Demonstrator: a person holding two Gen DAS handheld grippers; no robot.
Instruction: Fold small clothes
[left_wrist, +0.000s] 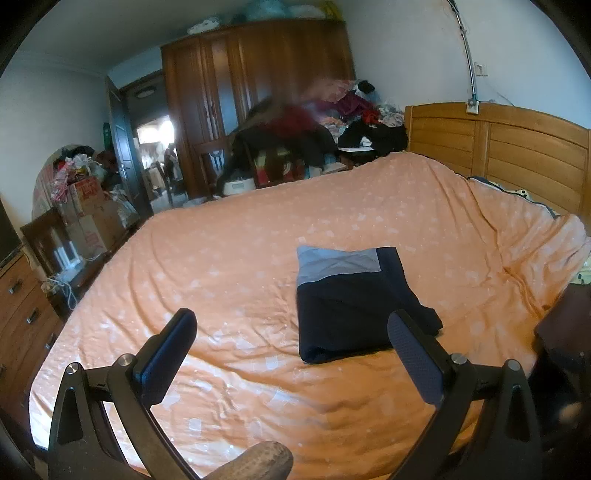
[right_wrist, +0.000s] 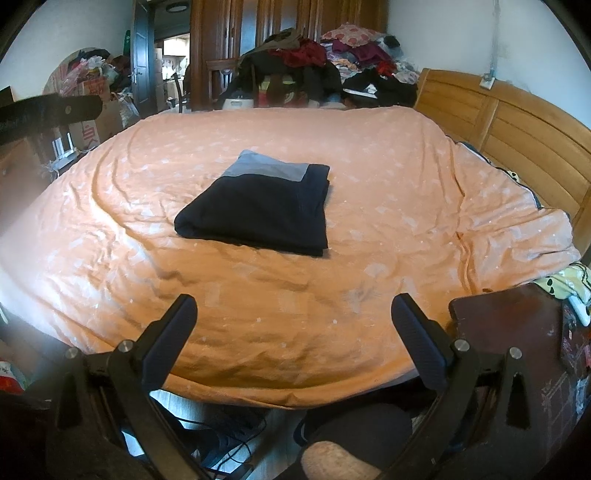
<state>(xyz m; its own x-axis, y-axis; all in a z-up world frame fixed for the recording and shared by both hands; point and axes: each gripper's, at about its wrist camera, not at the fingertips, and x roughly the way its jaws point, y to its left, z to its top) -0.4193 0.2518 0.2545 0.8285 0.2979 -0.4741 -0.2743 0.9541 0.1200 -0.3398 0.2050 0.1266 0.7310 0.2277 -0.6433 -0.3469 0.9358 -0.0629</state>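
Observation:
A folded dark navy garment (left_wrist: 351, 306) with a light grey-blue band at its far end lies flat on the orange bedspread (left_wrist: 229, 258). My left gripper (left_wrist: 291, 325) hovers open just in front of the garment, its right finger overlapping the near right corner in view, nothing between its fingers. In the right wrist view the same folded garment (right_wrist: 258, 206) rests mid-bed. My right gripper (right_wrist: 293, 308) is open over the bed's near edge, well short of the garment and empty.
A wooden headboard (right_wrist: 517, 125) runs along the right. Piled clothes (right_wrist: 332, 62) and a wardrobe (left_wrist: 255, 92) stand beyond the far side. A dark wooden nightstand (right_wrist: 517, 325) sits at the near right, boxes and drawers (left_wrist: 22, 306) at the left. Cables lie on the floor (right_wrist: 221, 435).

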